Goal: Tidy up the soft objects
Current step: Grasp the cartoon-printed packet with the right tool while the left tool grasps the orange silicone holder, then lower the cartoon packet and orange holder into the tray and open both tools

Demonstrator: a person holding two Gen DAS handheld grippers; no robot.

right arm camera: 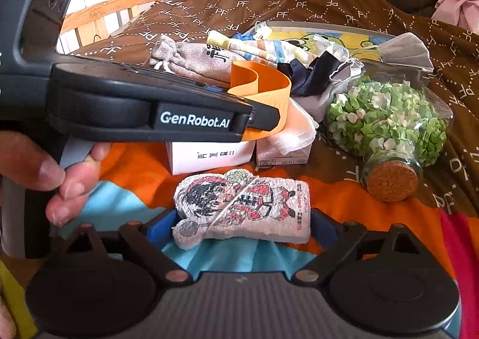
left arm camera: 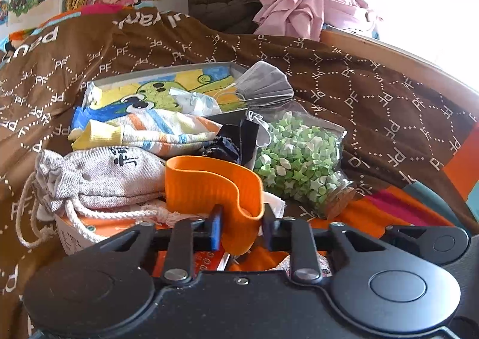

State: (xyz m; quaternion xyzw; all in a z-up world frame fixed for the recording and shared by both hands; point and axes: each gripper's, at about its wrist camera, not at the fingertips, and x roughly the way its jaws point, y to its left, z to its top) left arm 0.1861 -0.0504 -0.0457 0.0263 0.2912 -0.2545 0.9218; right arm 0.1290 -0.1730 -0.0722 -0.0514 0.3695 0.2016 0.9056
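Two grippers work over a cluttered blanket [left arm camera: 374, 93]. At lower left, the left gripper [left arm camera: 242, 228] pinches an orange band [left arm camera: 215, 186]. At lower centre, the right gripper [right arm camera: 244, 226] is spread around a printed towel [right arm camera: 242, 207]. Right of it lies a jar [right arm camera: 386, 129].

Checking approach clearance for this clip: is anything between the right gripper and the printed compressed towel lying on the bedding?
Nothing visible. The printed towel lies on the bedding directly between the open fingers of the right gripper. The left gripper, with its orange fingers, sits above and behind it over the white boxes, not in the path.
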